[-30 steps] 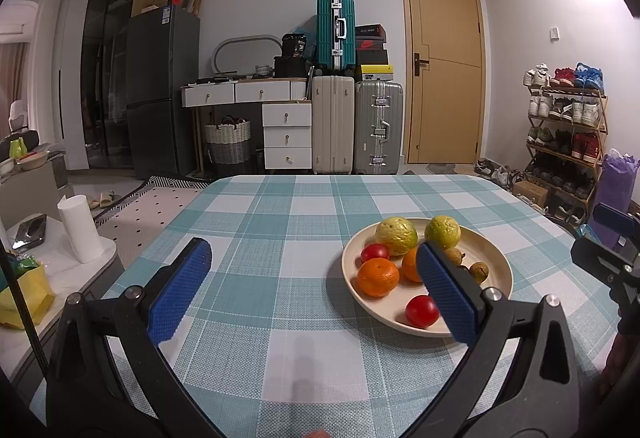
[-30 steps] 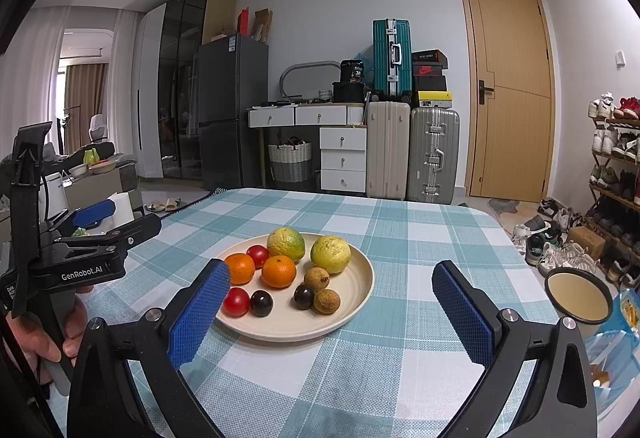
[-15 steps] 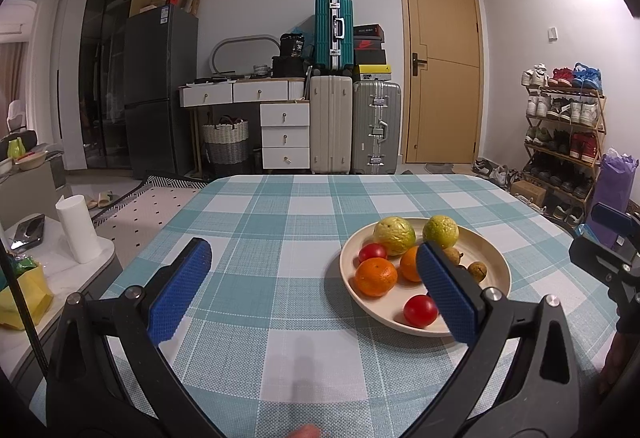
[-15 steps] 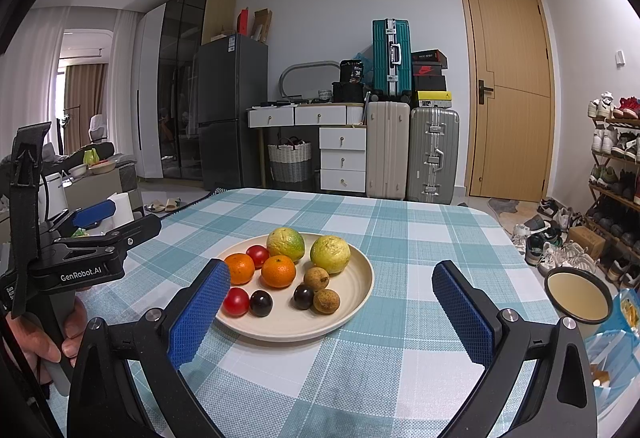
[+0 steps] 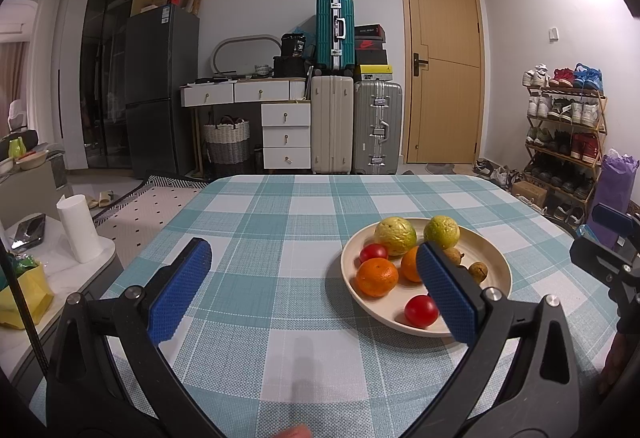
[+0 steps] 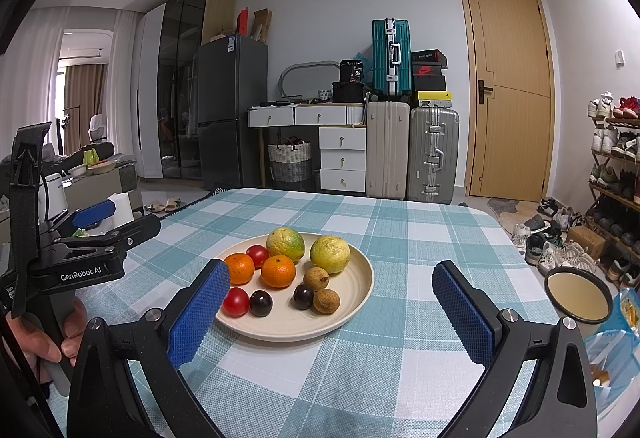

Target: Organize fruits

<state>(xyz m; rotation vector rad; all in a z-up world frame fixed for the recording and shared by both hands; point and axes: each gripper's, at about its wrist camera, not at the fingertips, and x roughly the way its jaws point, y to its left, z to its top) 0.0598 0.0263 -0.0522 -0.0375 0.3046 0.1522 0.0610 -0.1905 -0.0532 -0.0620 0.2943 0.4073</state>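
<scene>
Both grippers, left gripper [image 5: 312,286] and right gripper [image 6: 332,302], jaws wide apart, empty. Round plate [image 6: 356,302] of fruit; no long axis. Left gripper's side reads "GenRobot.AI".

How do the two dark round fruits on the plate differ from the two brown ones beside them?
The dark fruits are near-black, glossy and smooth; the brown fruits are tan, matte and rough-skinned. The brown ones look slightly larger. The dark ones sit apart; the brown ones lie close together, nearer the plate's right side. All four are small, round, and rest on the plate, ungripped.
</scene>
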